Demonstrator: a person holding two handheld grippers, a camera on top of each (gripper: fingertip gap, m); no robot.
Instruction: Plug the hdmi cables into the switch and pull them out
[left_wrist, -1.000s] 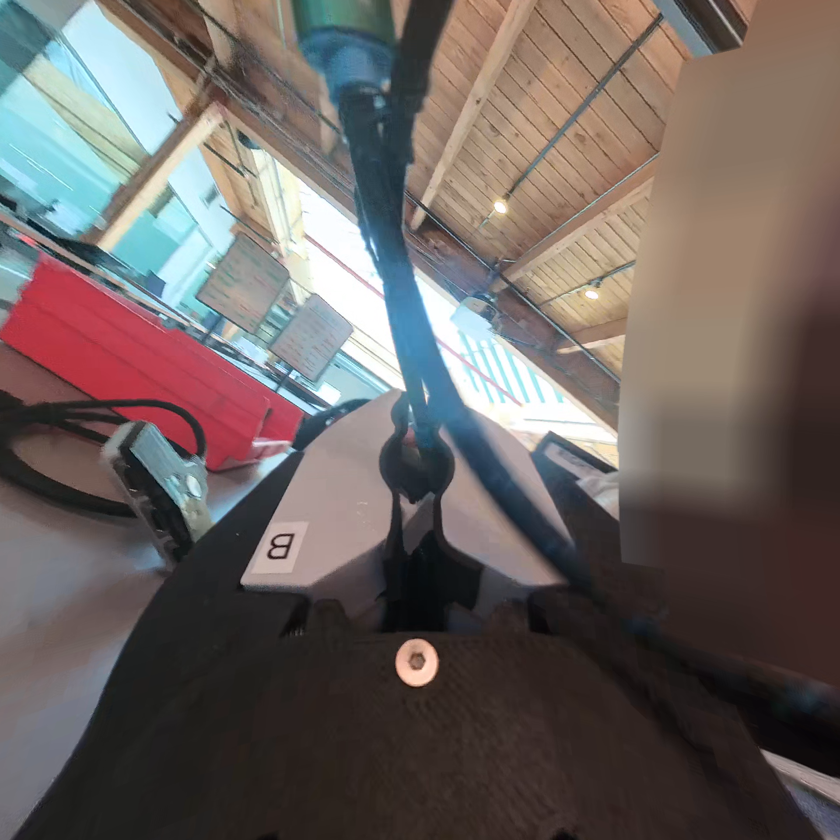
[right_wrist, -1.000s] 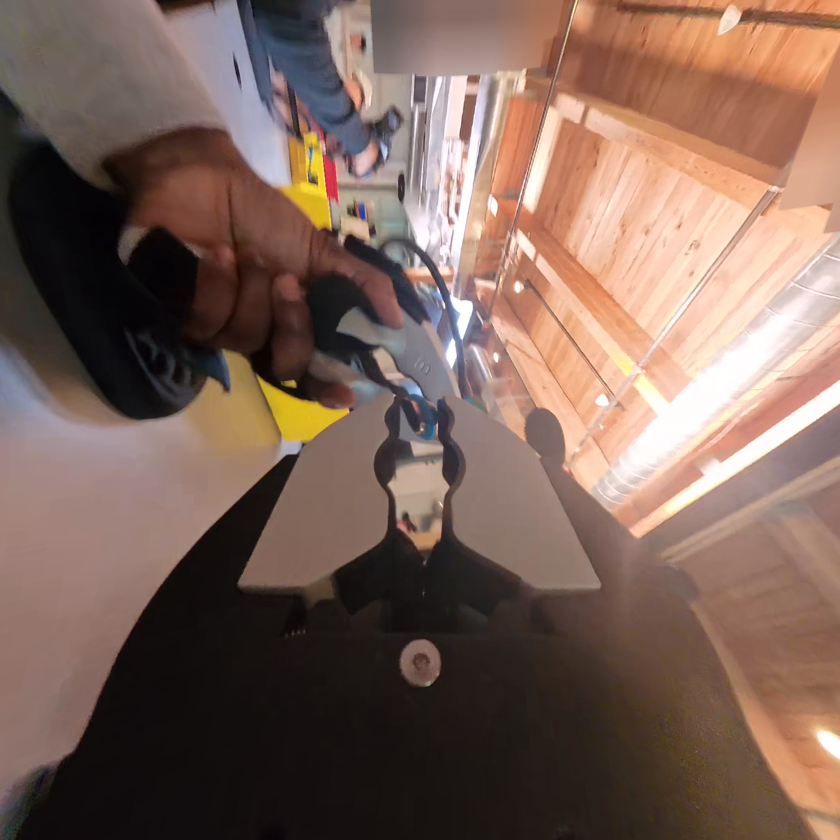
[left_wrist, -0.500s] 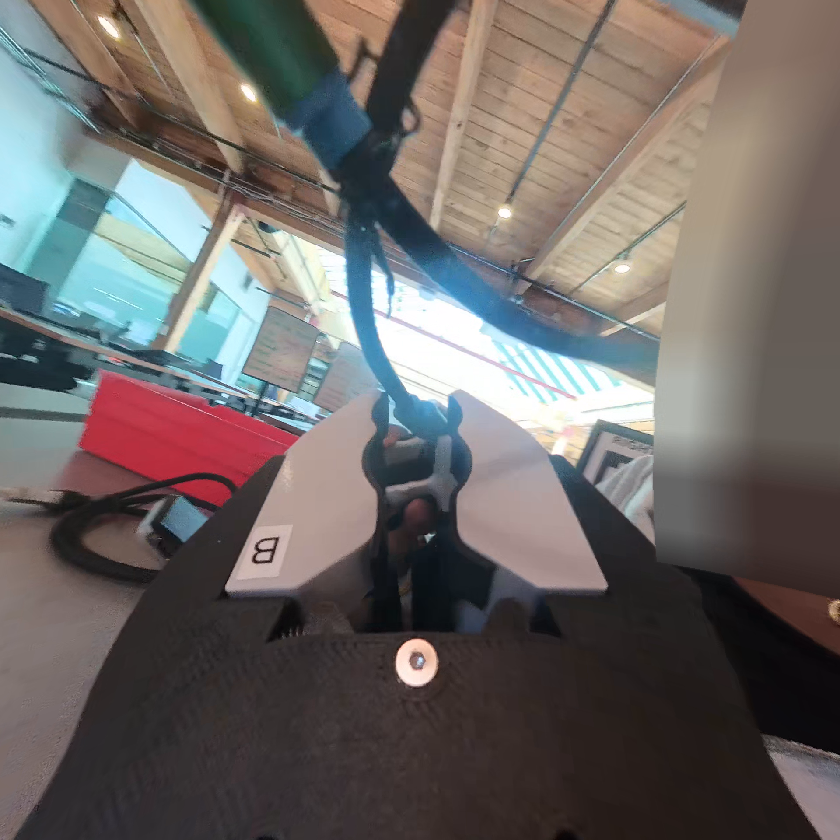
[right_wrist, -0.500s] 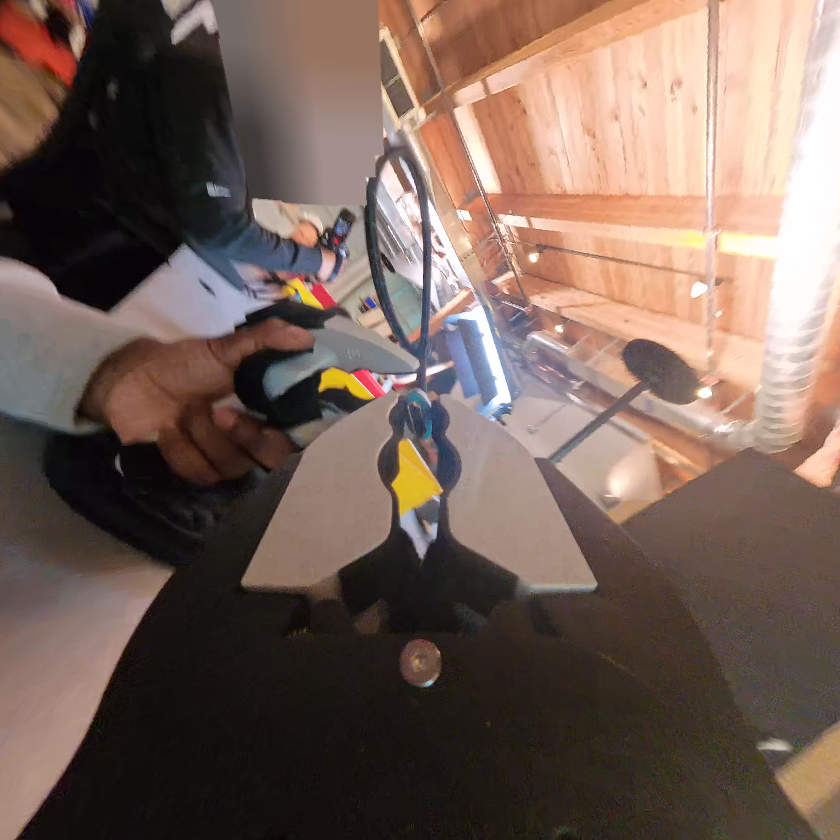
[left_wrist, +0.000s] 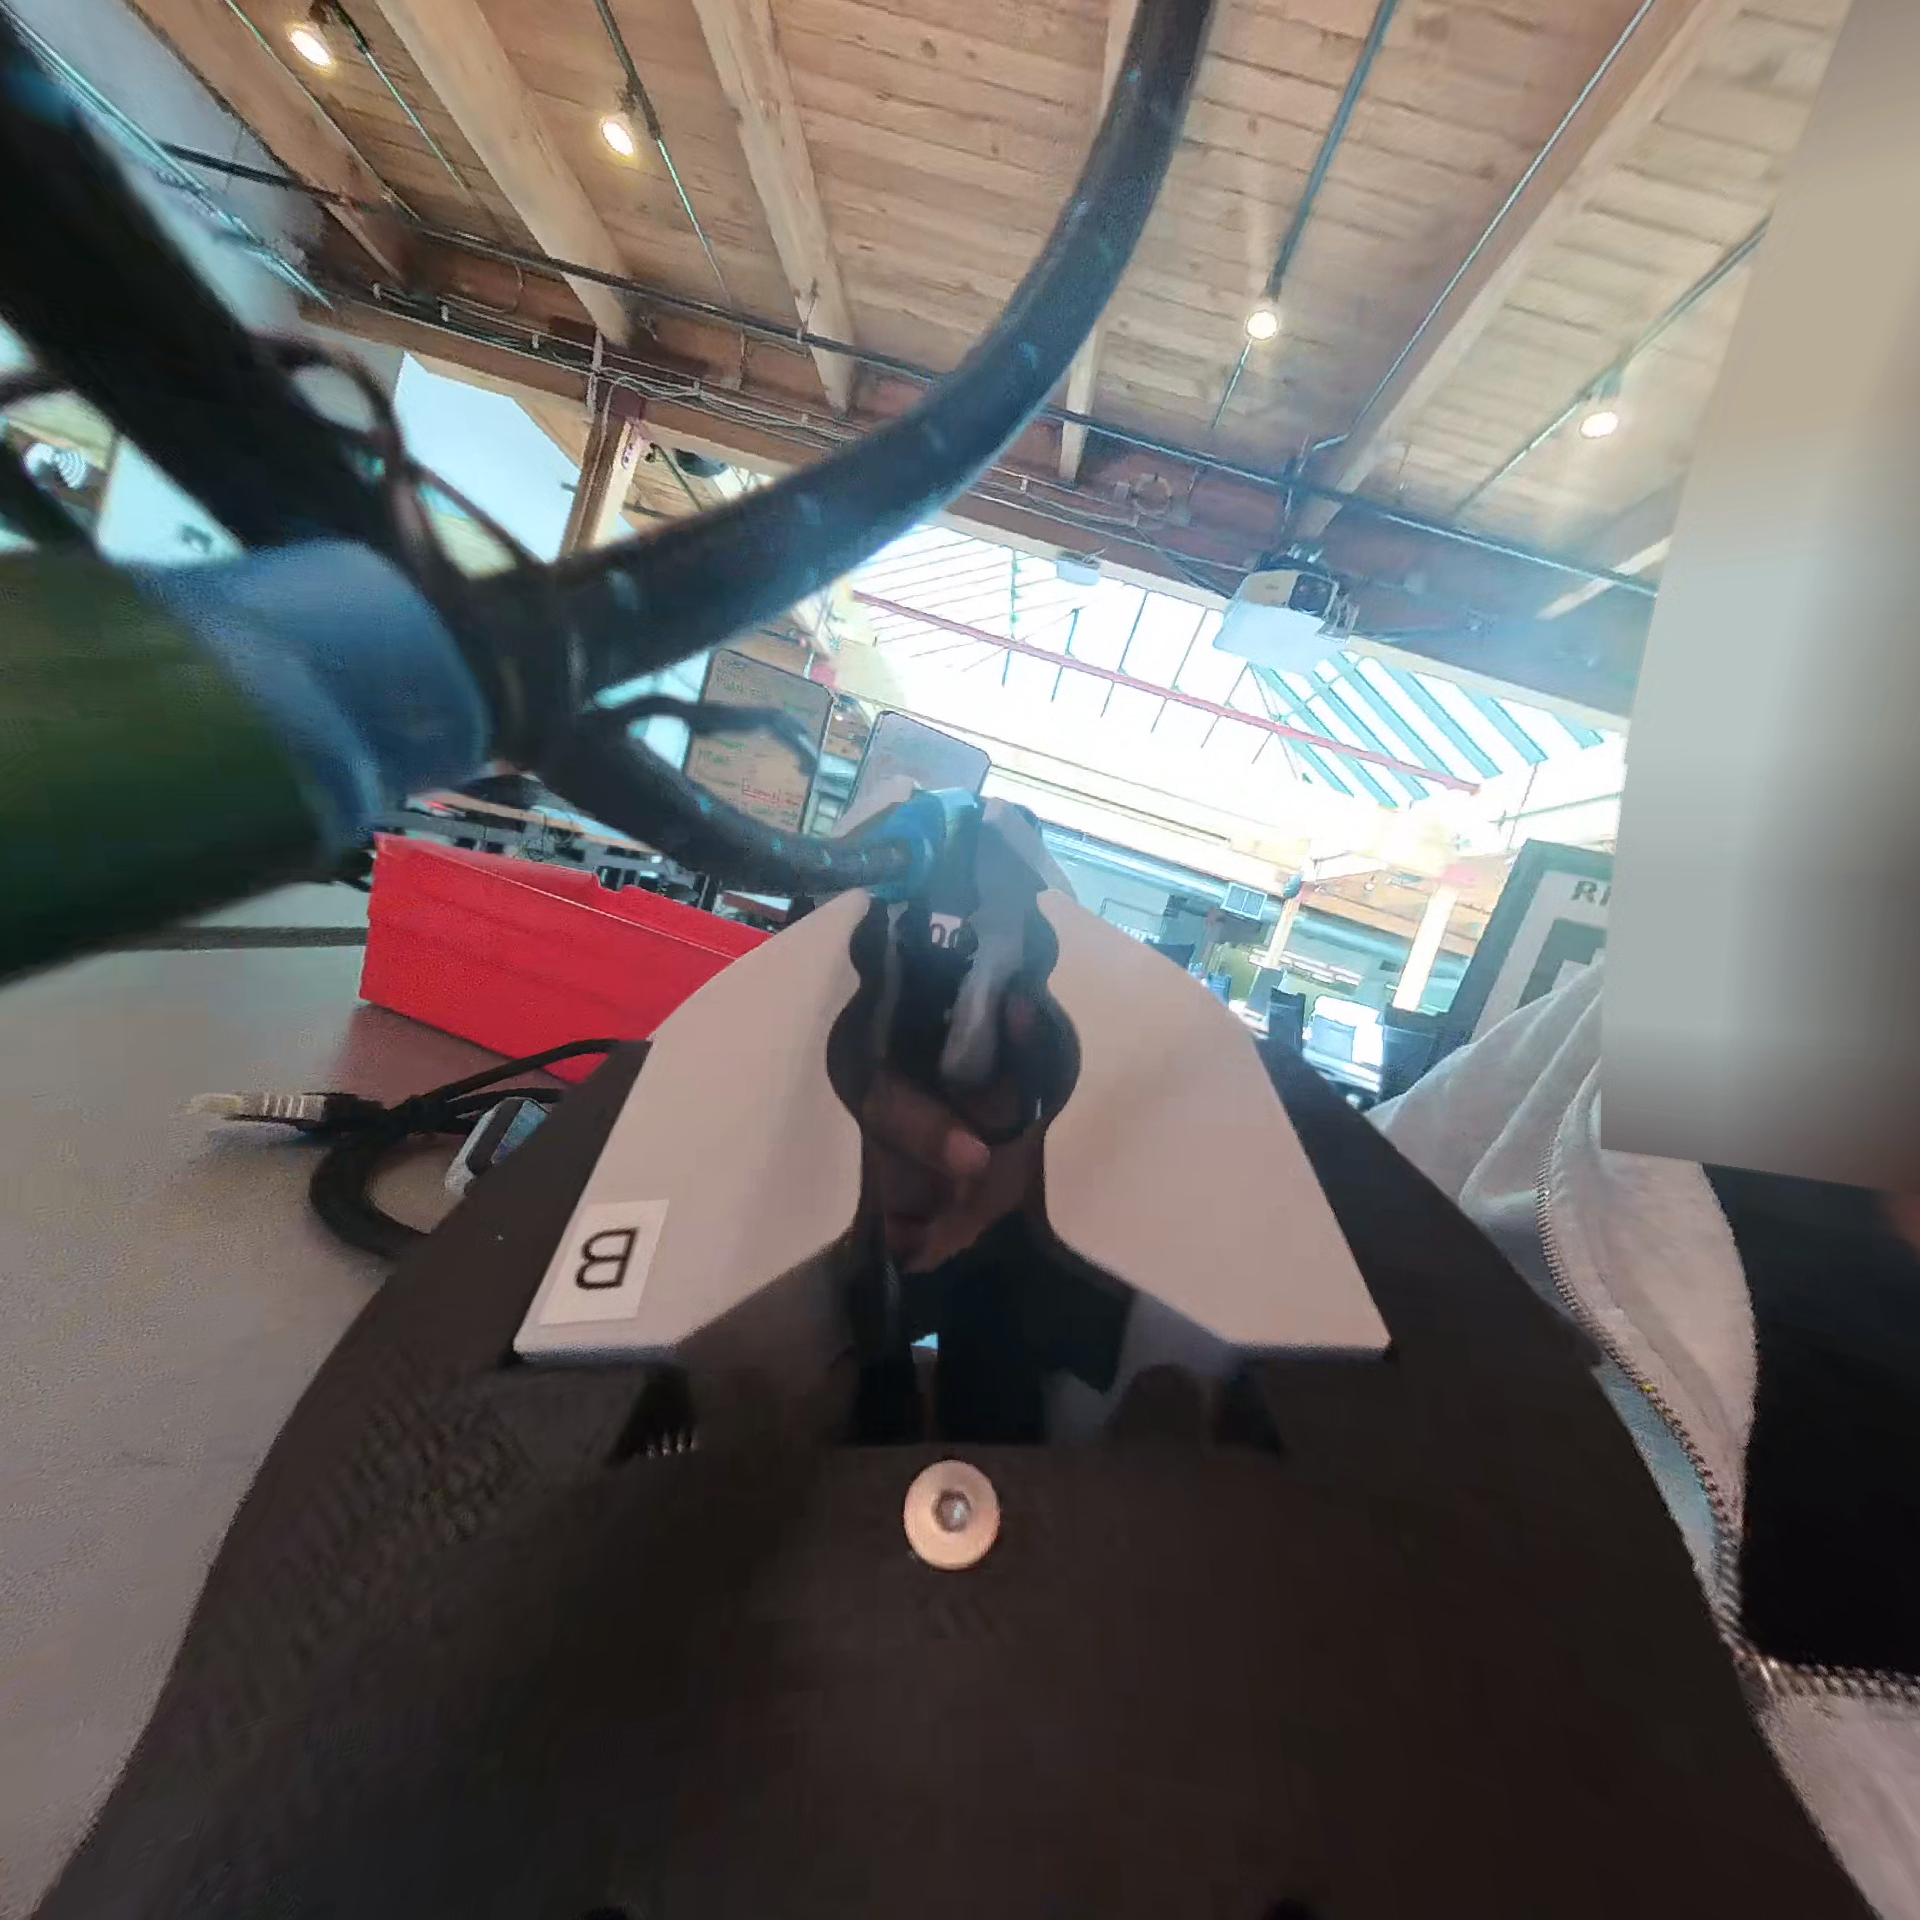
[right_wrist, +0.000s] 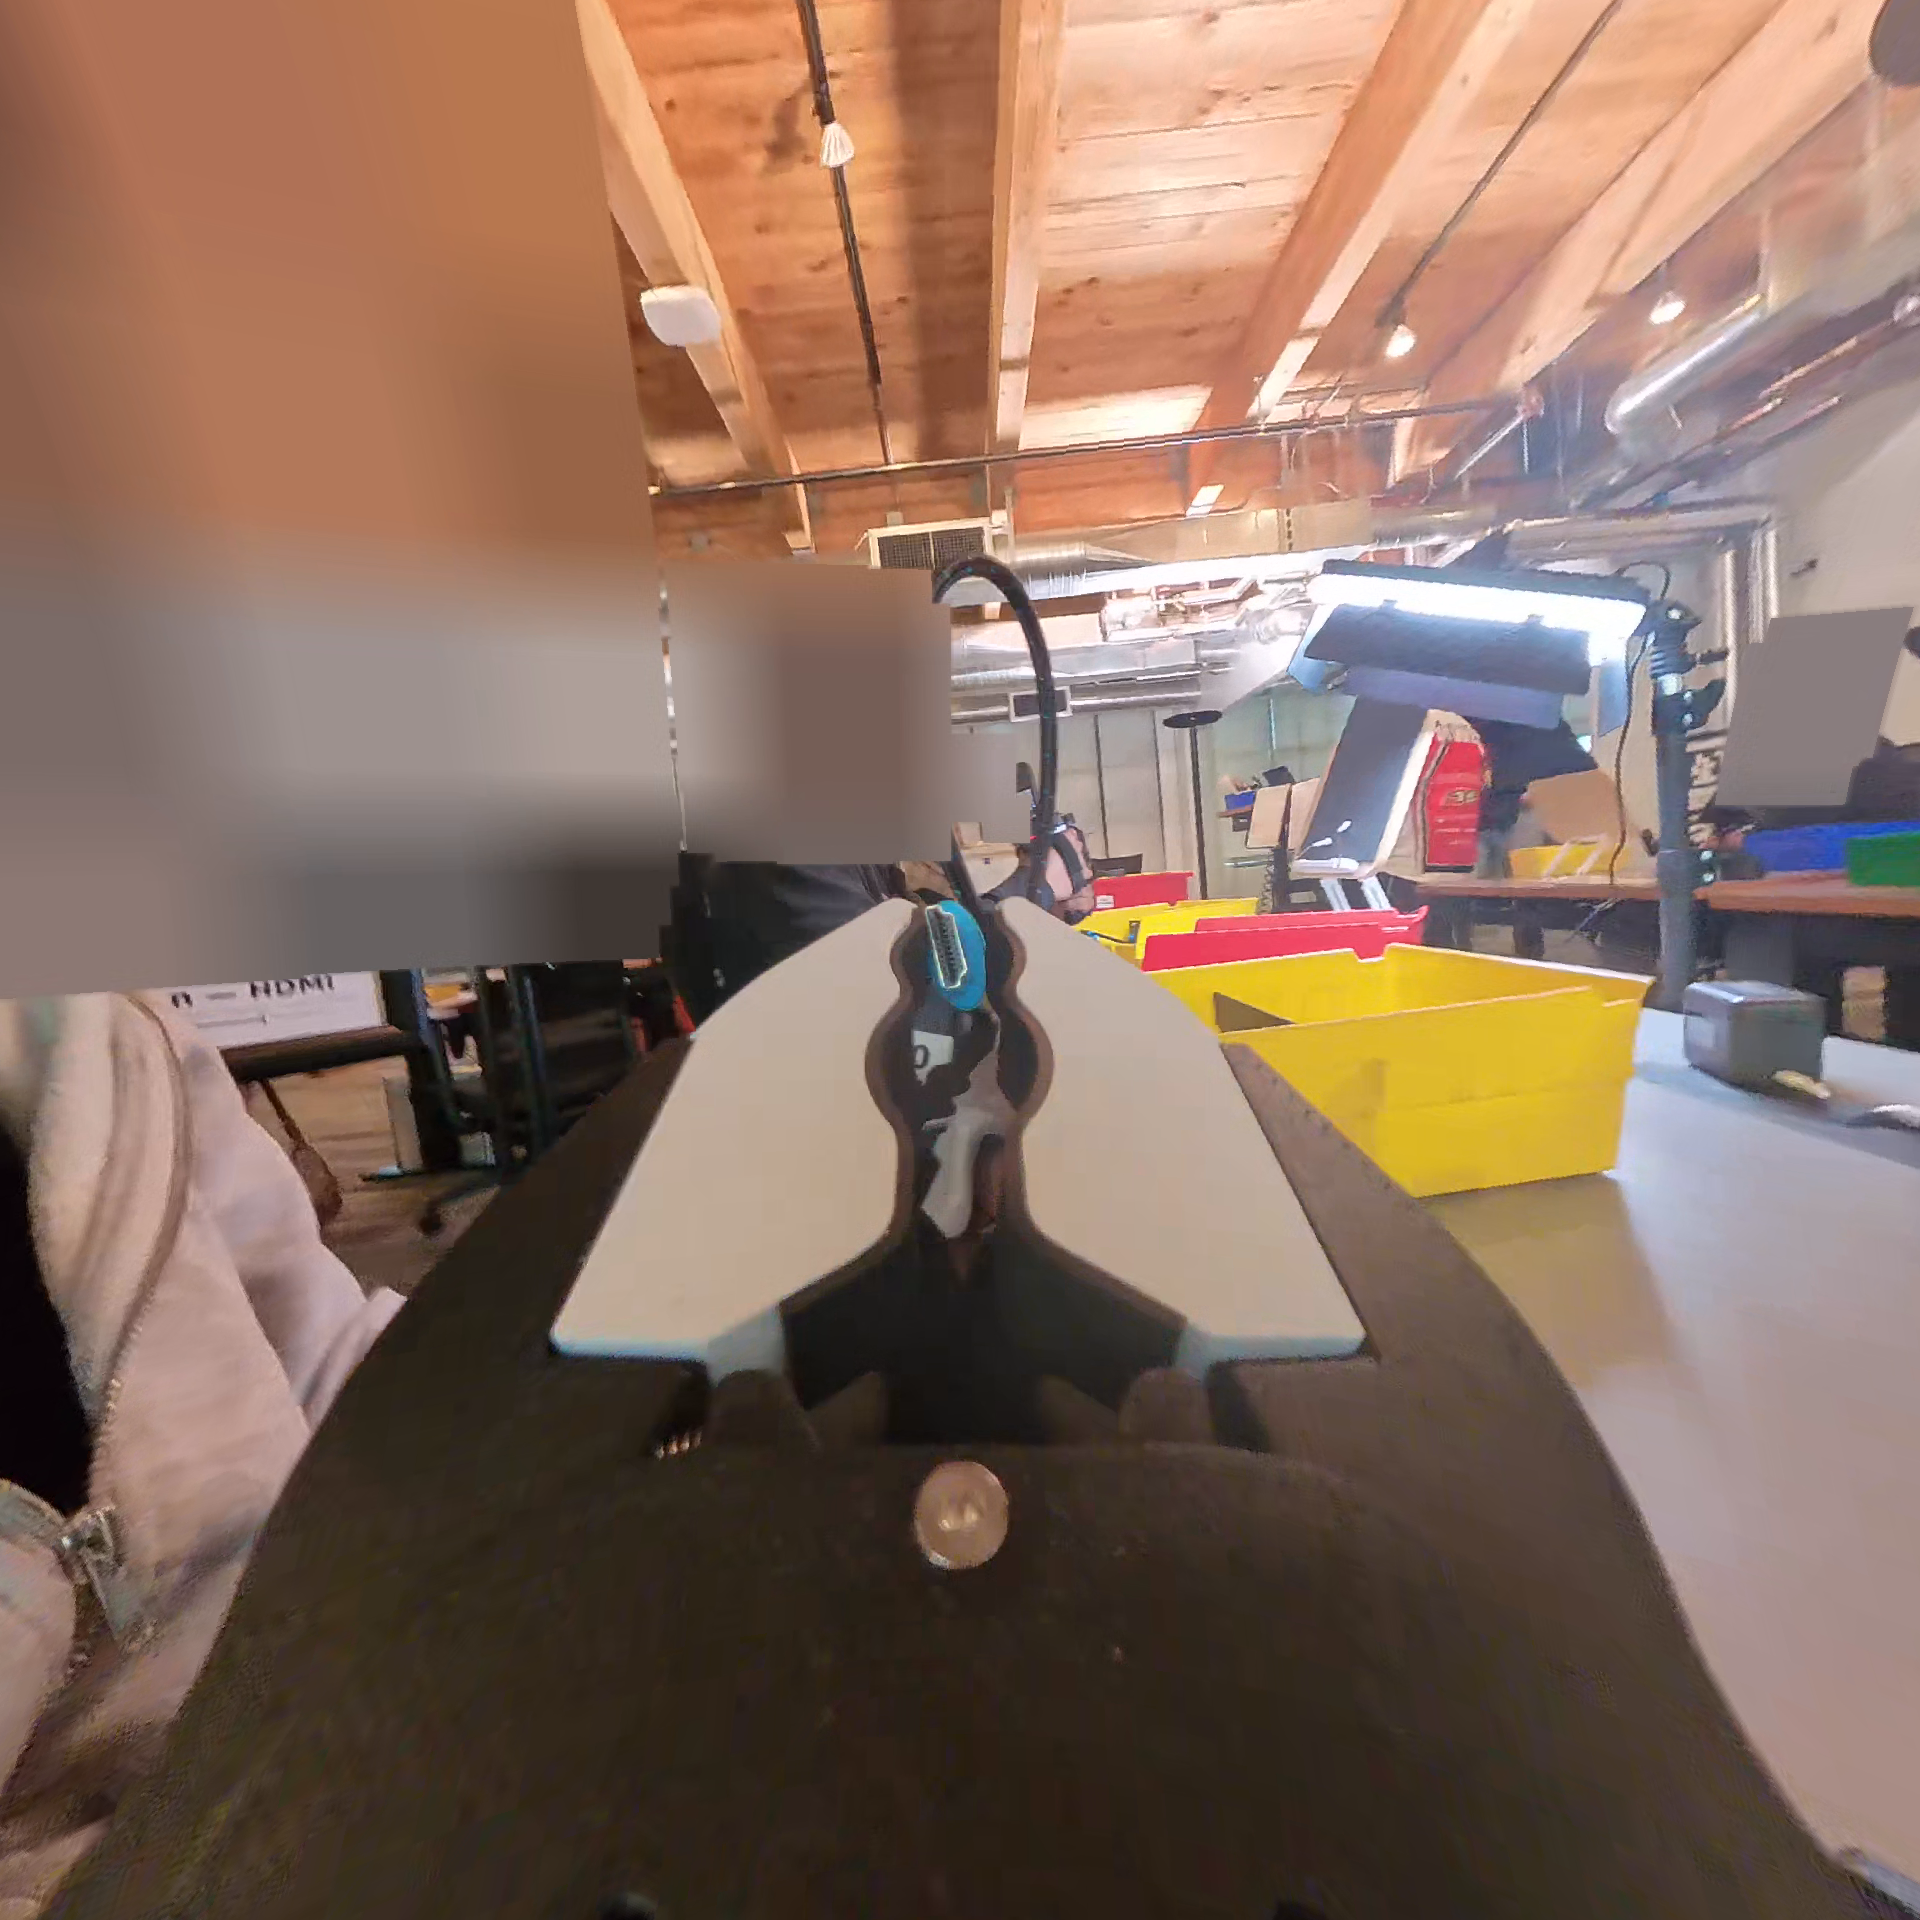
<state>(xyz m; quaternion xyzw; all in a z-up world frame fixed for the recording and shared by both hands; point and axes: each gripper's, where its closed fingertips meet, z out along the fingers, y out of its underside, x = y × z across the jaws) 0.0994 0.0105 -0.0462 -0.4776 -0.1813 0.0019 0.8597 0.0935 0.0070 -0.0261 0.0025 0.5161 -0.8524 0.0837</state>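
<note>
Black HDMI cable's blue plug (right_wrist: 954, 958) faces the right gripper (right_wrist: 956, 935) head-on (switch unseen); jaw states unclear.

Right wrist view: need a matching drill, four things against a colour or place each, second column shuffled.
Things:
1. HDMI plug
2. nearest bin
3. small box
4. light panel

Descriptions:
A. grey, on the table beyond the bin
B. lit, raised high at the back
C. blue housing, at the tips of the right gripper fingers
D. yellow, on the table

Pairs: 1-C, 2-D, 3-A, 4-B
</note>
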